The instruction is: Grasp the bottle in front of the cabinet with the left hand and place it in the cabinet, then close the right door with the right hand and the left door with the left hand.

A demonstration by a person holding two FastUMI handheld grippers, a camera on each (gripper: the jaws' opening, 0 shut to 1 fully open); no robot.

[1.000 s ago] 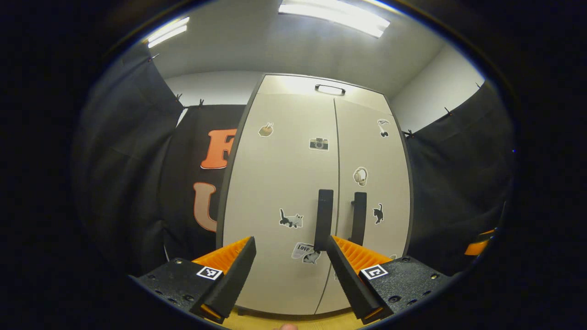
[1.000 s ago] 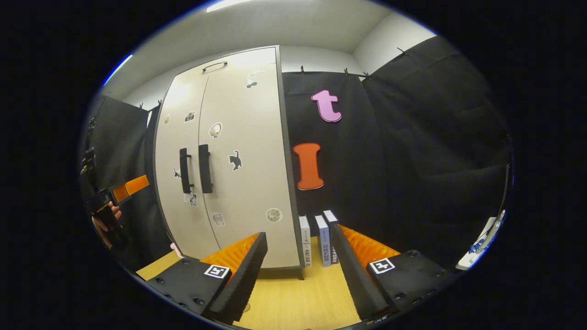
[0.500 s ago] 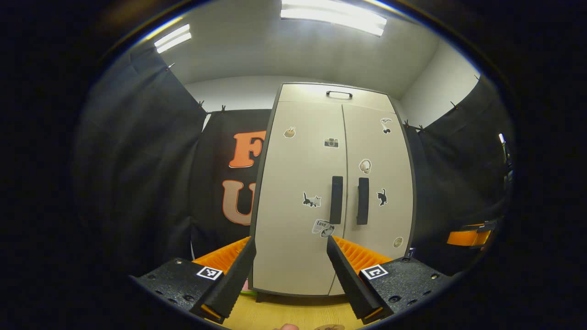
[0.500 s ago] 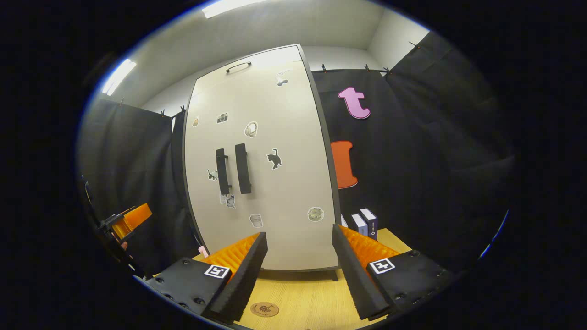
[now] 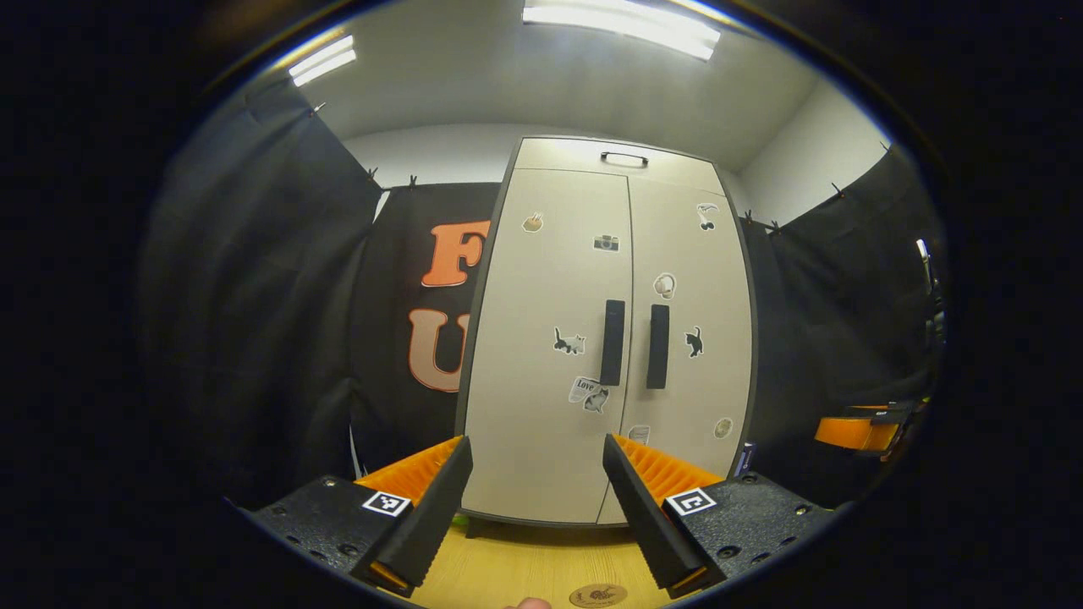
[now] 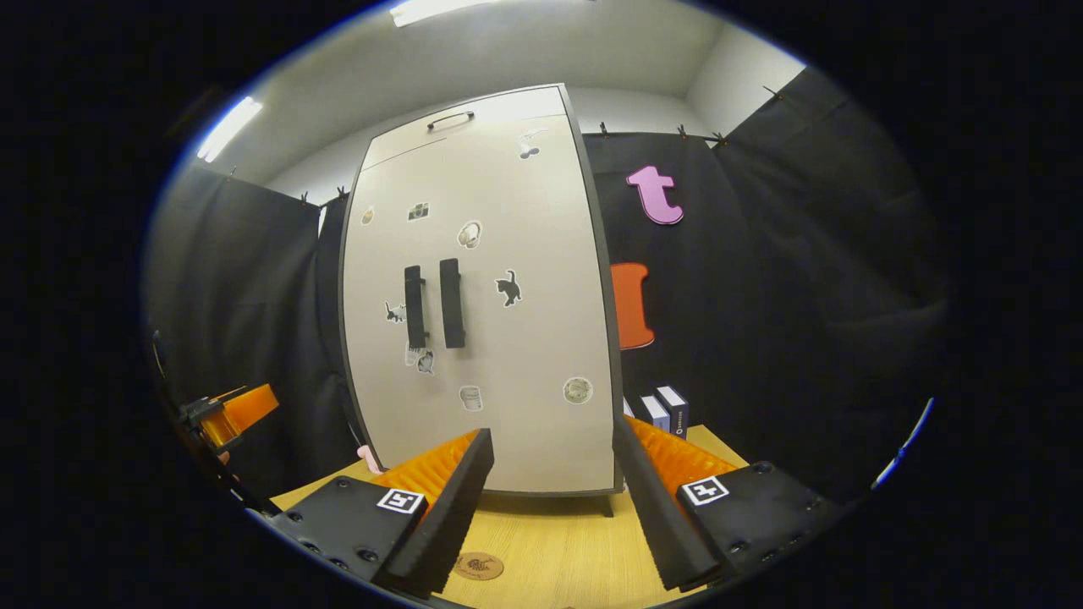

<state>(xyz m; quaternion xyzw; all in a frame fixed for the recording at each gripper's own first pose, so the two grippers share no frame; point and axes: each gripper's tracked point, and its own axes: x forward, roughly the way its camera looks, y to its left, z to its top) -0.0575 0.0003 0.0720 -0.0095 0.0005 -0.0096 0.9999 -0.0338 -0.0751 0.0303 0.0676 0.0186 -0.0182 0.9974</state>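
Left gripper (image 5: pixel 535 507): jaws apart, nothing between them, ribbed inner faces, matte granular housings with square printed markers. Directly ahead of the jaws: cabinet (image 5: pixel 609 338), tall, smooth pale panels in a dark frame, left door (image 5: pixel 550 338) and right door (image 5: pixel 689 338) both shut, each with a dark upright bar handle at the centre seam, small stickers scattered over both. Bottle: cannot tell where, none on view before the cabinet. Below the jaws: worktop (image 5: pixel 525 575), light wood grain, with a round coaster (image 5: pixel 597 595). Right gripper (image 6: pixel 550 507): jaws apart, empty, cabinet ahead and slightly left of them. Upright books (image 6: pixel 664 408) beside the cabinet, beyond the right jaw. Far left of those jaws, the other gripper, partly cut off.
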